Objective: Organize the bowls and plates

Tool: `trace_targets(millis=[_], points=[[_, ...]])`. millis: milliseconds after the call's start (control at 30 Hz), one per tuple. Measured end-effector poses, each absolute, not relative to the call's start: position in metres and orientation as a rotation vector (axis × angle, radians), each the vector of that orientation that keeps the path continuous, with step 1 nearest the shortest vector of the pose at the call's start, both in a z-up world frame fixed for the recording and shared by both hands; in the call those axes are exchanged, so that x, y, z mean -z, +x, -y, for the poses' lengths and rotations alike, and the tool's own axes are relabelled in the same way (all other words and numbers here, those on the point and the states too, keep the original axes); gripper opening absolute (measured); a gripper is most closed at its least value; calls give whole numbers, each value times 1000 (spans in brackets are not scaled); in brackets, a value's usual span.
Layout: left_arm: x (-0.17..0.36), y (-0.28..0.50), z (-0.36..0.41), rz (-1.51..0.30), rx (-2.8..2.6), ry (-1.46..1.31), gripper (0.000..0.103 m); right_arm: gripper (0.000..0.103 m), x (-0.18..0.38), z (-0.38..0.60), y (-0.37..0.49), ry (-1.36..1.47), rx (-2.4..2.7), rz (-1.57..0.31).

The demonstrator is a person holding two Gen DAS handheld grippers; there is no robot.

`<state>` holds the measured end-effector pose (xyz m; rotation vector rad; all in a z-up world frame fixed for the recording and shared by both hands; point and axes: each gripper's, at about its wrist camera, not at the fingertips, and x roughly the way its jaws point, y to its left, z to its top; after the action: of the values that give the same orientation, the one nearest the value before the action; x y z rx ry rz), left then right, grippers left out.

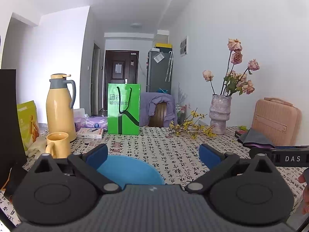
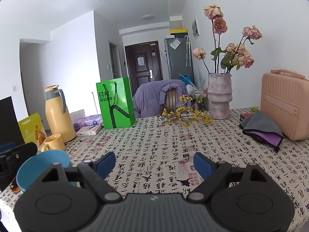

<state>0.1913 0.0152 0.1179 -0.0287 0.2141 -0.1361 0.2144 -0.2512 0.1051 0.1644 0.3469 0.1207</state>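
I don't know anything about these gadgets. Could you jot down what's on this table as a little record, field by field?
Setting: table with calligraphy-print cloth
Dish in play: blue bowl, upright, in front of the left gripper
Left gripper: open, holding nothing
Right gripper: open, over bare cloth
Beside the bowl: yellow mug, yellow thermos
Farther back: green bag, vase of dried roses
Right edge: pink case, grey cloth
Plates: none visible

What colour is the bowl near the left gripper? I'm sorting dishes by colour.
The bowl is blue, clearest in the right wrist view.
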Motion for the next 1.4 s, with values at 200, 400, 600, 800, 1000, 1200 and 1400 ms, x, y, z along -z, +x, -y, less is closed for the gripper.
trace_targets(millis=[200,400,600,800,1000,1200,1400], points=[[-118,180,-13,-212,129,-28,103,88,-106,250,202,144,-139,-318],[-117,163,-12,-208,123,-27,103,88,-105,249,183,131,-136,-290],[-108,134,-12,-191,119,-37,103,89,-98,247,154,120,-130,-266],[-88,98,-11,-199,89,-7,103,100,-70,240,115,135,-147,-271],[-65,57,-15,-209,55,-8,103,101,-46,227,66,120,-169,-211],[-37,20,-27,-227,36,-12,103,101,-17,208,25,75,-212,-237],[-20,20,-37,-297,37,-54,103,101,-7,199,19,62,-212,-246]])
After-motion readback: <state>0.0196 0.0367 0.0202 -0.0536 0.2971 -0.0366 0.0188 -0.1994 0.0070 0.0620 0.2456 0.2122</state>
